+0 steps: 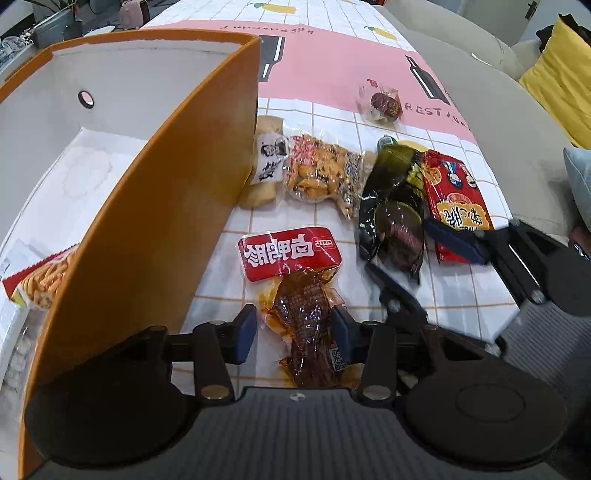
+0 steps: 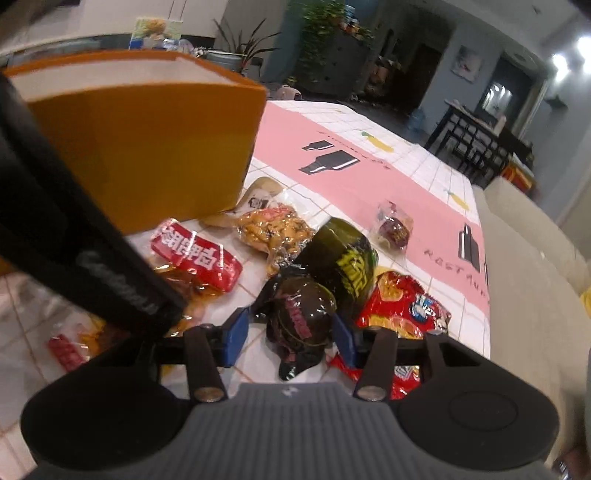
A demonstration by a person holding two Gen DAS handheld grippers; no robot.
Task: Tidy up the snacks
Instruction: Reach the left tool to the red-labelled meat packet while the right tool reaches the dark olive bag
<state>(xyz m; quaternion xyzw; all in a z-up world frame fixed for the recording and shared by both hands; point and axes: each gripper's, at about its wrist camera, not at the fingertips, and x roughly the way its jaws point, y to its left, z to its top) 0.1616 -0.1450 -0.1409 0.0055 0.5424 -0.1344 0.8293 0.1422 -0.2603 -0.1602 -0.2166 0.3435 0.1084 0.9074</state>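
Left tool [image 1: 293,334] straddles the red-labelled meat pack [image 1: 303,295].

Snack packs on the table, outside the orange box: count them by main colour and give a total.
Red: 2, red-header pack, red packet
Dark: 2, green pack, pink-lettered pack
Clear: 2, golden-pieces pack, small dark-red-piece pack
Beige: 1, beige pack
Total: 7

A home living and dining room.
A tiled-print cloth [image 1: 332,110] covers the tabletop; beside it a sofa [image 1: 491,122] with a yellow cushion [image 1: 561,74], potted plants [image 2: 325,33], dark dining chairs [image 2: 476,140] further back.
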